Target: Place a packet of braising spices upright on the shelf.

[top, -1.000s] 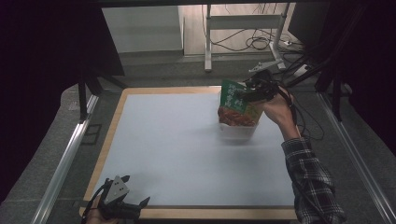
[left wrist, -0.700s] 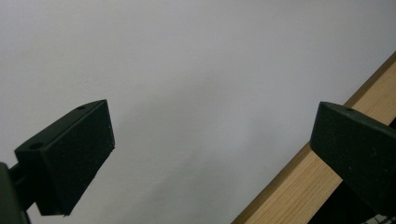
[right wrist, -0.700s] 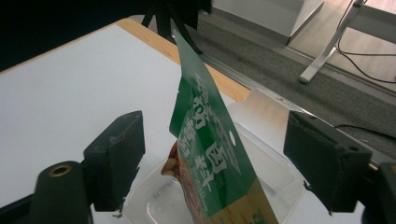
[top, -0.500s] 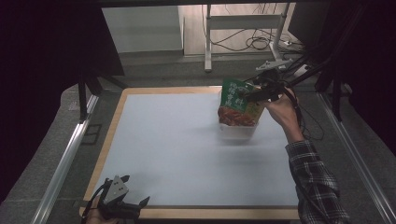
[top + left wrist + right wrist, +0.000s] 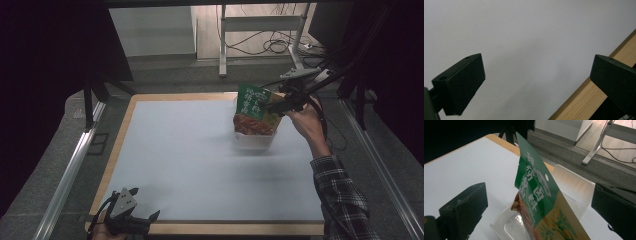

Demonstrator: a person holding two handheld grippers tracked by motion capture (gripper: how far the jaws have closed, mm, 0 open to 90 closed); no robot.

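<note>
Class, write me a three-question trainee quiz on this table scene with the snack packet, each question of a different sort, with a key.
1. True or false: the green snack packet lies flat on the white mat.
2. Multiple choice: the packet's lower end sits in A) a clear plastic tray, B) a metal bowl, C) a cardboard box.
3. Fill in: the left tongs rest at the mat's near-left ____.

Key:
1. False; it stands tilted in the tray, and the right tongs are open on either side of it.
2. A
3. corner

White Chinese characters, illegible, on green packet (image 5: 536,192).
</note>
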